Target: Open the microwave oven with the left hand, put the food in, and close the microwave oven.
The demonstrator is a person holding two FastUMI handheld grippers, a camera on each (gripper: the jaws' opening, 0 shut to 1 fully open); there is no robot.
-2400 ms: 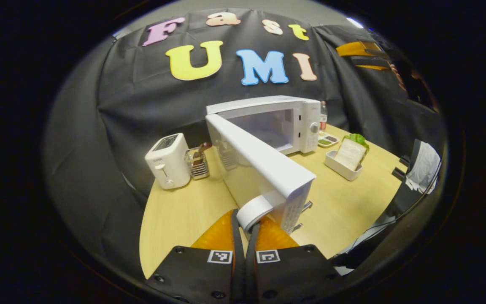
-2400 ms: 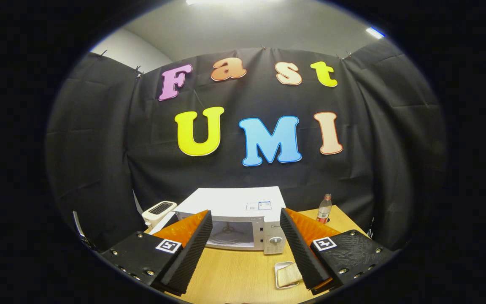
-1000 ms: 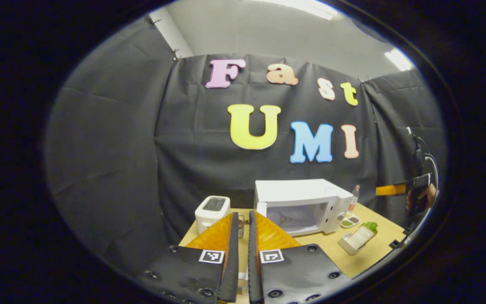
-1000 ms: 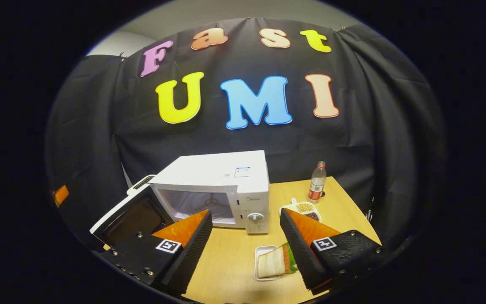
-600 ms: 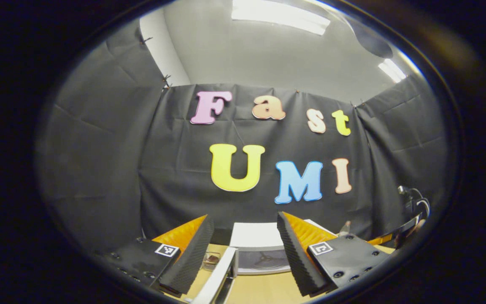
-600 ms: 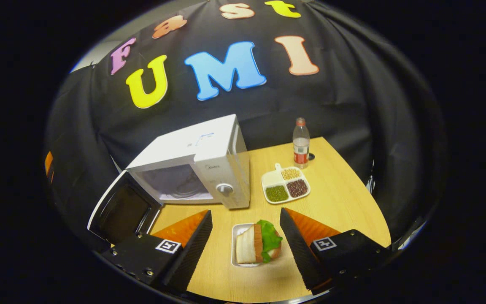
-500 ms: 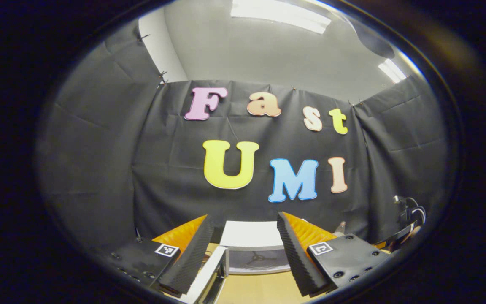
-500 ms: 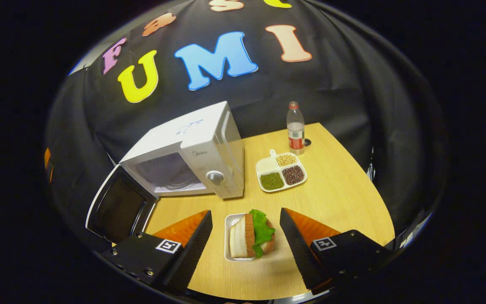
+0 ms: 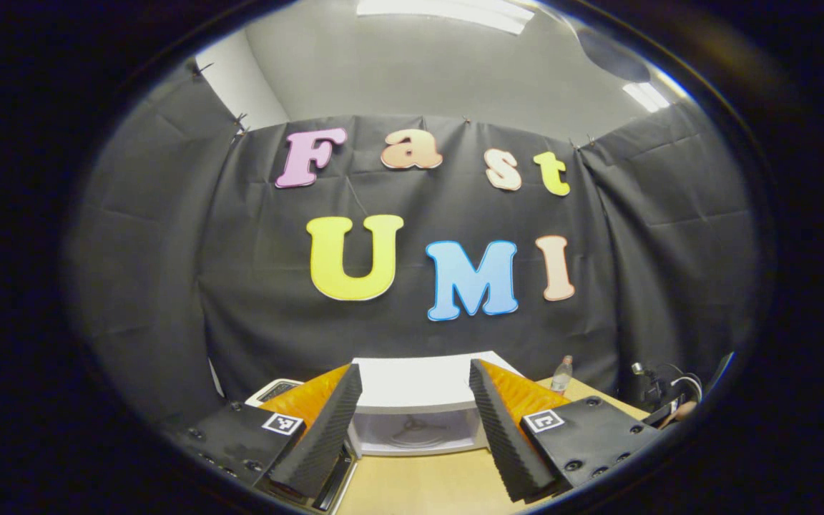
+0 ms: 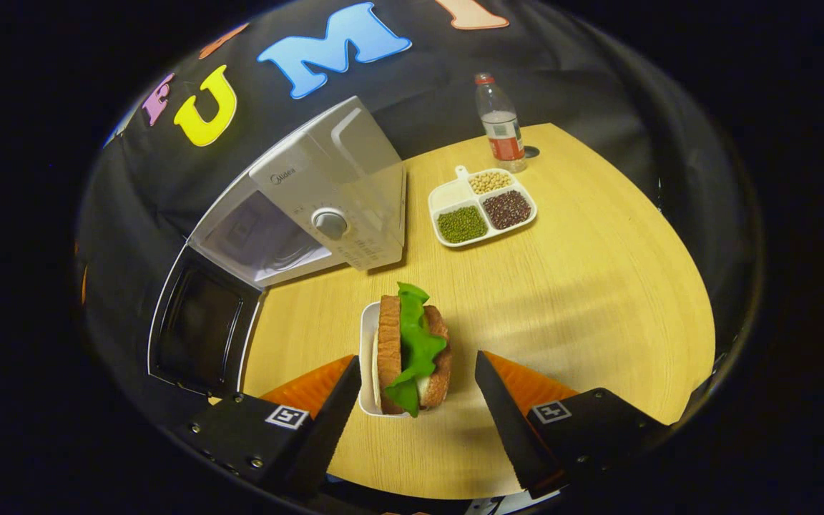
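Observation:
The white microwave (image 10: 312, 204) stands at the table's back left with its door (image 10: 197, 325) swung wide open and its cavity bare. A sandwich (image 10: 412, 343) of bread and green lettuce stands on edge in a small white tray (image 10: 367, 336) on the table. My right gripper (image 10: 417, 357) hovers open above it, one finger on each side, touching nothing. In the left gripper view, my left gripper (image 9: 413, 368) is open, raised and held back, facing the microwave (image 9: 419, 415) with nothing between its fingers.
A divided white dish (image 10: 482, 207) of beans and a water bottle (image 10: 500, 121) sit right of the microwave. A white toaster (image 9: 272, 390) stands left of it. A hand with cables (image 9: 669, 404) shows at the far right. Bare wooden tabletop (image 10: 598, 286) lies right of the sandwich.
My left gripper let go of the door handle, opened and drew back, now facing the open microwave. My right gripper tipped downward and came over the sandwich.

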